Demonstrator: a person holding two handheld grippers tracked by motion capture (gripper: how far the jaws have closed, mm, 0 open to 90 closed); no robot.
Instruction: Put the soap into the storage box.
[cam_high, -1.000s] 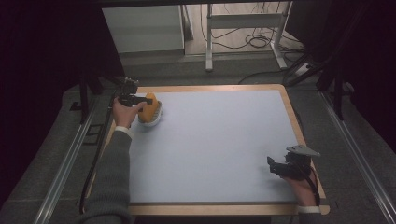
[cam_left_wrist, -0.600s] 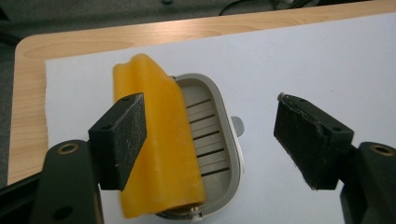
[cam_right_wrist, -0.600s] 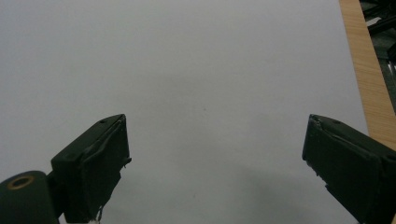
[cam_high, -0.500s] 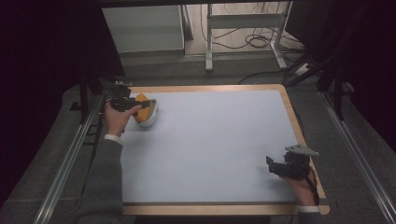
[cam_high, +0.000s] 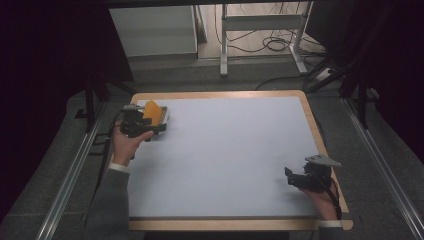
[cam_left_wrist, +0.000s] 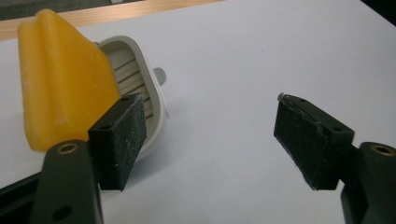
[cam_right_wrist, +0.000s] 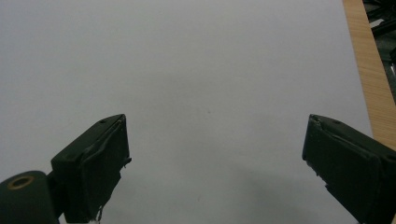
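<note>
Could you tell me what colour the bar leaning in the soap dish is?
Yellow-orange; the bar leans in a white ribbed soap dish, clearest in the left gripper view.

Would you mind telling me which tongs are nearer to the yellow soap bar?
The left. The left tongs stand open right beside the yellow soap bar in its white dish, apart from it; the right tongs sit at the table's opposite near corner.

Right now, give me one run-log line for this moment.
left gripper: open, just opened, beside soap dish | yellow soap: tilted in dish | right gripper: open, nothing between fingers
</note>
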